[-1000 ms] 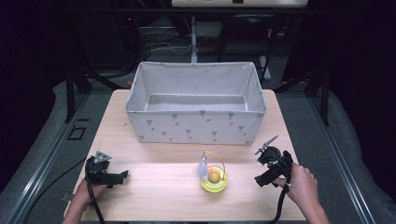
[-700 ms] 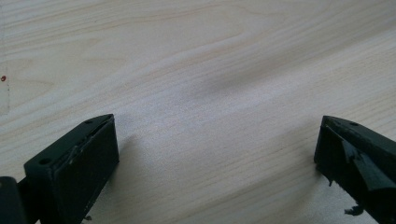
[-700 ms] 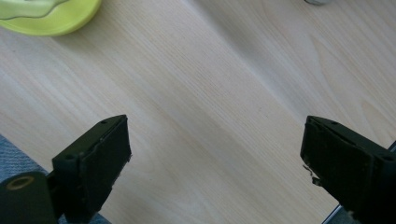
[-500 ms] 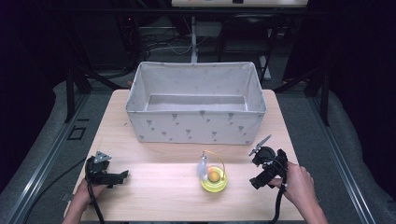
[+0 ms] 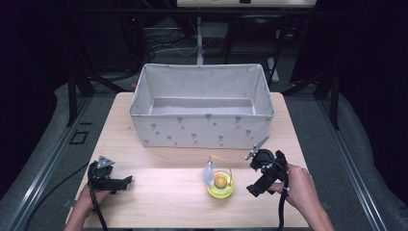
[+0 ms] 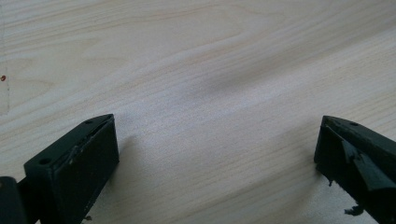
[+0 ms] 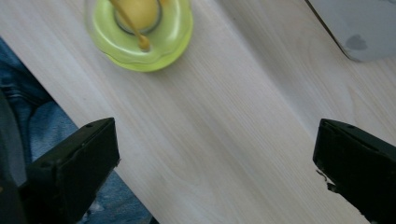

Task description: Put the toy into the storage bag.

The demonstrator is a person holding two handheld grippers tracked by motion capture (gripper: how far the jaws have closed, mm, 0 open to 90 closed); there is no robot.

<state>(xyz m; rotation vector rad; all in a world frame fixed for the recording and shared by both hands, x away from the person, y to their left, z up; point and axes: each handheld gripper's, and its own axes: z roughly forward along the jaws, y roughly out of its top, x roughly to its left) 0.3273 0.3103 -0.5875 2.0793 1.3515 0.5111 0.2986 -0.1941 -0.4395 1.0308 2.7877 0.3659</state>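
A small yellow-green toy ring (image 5: 221, 185) holding an orange ball sat near the pale wooden counter's (image 5: 159, 192) front edge, the right hand-held gripper (image 5: 255, 174) just beside it, jaws freshly opened wide and empty.

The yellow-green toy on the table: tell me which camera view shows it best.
The high view: the yellow-green toy appears whole there, standing on the table before the fabric bin. The right gripper view shows it closer but cut off at the top edge. The left gripper view looks at bare tabletop.

Yellow-green toy (image 5: 221, 185), grey patterned bin (image 5: 202, 130)
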